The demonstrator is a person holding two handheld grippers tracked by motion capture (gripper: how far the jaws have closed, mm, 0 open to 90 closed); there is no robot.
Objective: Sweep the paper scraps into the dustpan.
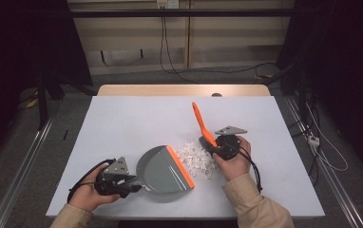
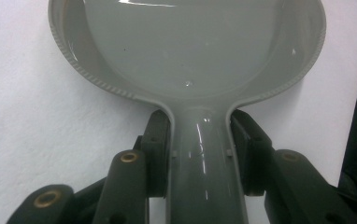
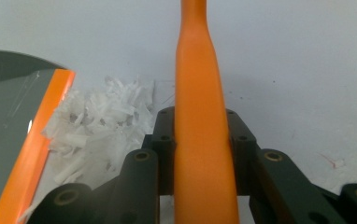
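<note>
A grey dustpan (image 1: 163, 172) with an orange front lip (image 1: 179, 166) lies on the white table (image 1: 137, 118). My left gripper (image 1: 133, 184) is shut on its handle (image 2: 204, 158), a jaw on each side. A heap of white paper shreds (image 1: 196, 159) sits just right of the lip; the same shreds (image 3: 102, 121) show in the right gripper view beside the lip (image 3: 36, 144). My right gripper (image 1: 216, 144) is shut on an orange brush handle (image 1: 202, 122), which slants up and back. In the right gripper view the handle (image 3: 200, 140) runs between the jaws.
The table's wooden far edge (image 1: 184, 89) borders a grey floor with black cables (image 1: 170, 61). Metal rails (image 1: 23, 161) run along the left and right. A white power strip (image 1: 313, 140) lies on the floor at right. Dark curtains flank the scene.
</note>
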